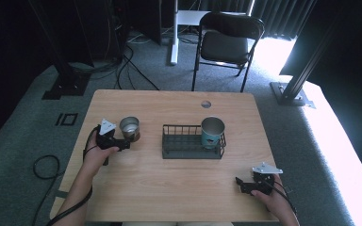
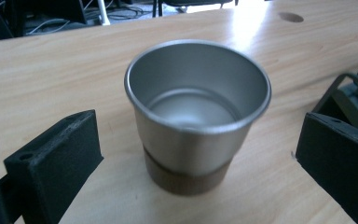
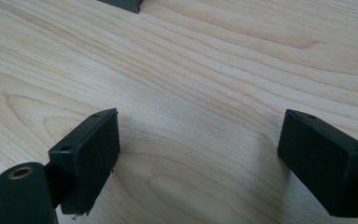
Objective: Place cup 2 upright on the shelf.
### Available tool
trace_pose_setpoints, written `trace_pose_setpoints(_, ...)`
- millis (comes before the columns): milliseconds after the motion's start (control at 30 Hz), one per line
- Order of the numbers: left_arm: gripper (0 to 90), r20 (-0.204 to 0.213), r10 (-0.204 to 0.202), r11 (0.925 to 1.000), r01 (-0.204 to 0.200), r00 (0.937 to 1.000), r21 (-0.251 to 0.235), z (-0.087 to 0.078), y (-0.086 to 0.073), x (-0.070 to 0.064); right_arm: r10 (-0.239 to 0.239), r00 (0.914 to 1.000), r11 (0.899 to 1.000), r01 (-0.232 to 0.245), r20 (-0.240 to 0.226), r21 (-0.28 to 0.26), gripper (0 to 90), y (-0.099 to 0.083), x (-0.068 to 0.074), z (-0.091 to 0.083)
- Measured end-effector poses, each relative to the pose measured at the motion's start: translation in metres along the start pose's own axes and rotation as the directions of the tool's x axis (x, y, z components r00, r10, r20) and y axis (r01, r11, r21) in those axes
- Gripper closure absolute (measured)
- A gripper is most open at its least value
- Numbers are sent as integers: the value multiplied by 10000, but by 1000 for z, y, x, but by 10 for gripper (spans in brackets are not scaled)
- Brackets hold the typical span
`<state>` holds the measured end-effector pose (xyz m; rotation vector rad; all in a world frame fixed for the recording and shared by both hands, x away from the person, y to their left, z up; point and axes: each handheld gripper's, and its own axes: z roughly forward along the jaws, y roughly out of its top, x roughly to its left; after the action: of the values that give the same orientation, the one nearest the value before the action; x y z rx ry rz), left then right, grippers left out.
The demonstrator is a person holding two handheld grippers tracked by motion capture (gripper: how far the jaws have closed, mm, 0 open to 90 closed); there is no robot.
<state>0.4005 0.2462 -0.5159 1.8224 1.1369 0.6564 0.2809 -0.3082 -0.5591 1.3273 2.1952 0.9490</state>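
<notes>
**Two grippers on the table, one at the steel cup**

Two hand-held grippers worked over a light wooden table (image 1: 169,174) in the high view. The left gripper (image 1: 122,141) sat at a small steel cup (image 1: 129,128), which stood upright on the table just left of a black wire basket (image 1: 184,147). A second, taller metal cup with a teal wrap (image 1: 212,133) stood inside the right end of that basket. The right gripper (image 1: 240,182) lay low on the table, well apart from the basket, toward the near right corner. A black folding chair (image 1: 226,40) stood beyond the far edge of the table.

From the left gripper view, the steel cup (image 2: 198,116) stood between the two black jaws, which were spread wide and clear of its walls on both sides; nothing was gripped. The cup was empty, with a dark brown band around its base. An edge of the wire basket (image 2: 354,93) showed to the cup's right.

From the right gripper view, the jaws were spread wide over bare table (image 3: 205,70), holding nothing. A dark corner of the basket (image 3: 121,4) showed at the top.
</notes>
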Motion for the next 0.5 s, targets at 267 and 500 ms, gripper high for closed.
trace_pose_setpoints(267,6,32,79,9999,-79,10000,-106,11,12,-2,2,10000,10000,-2,0,0,124,0,0,0)
trace_pose_setpoints(500,6,-1,67,9999,-67,10000,-152,20,15,0,6,10000,10000,-6,-5,-1,124,0,0,0)
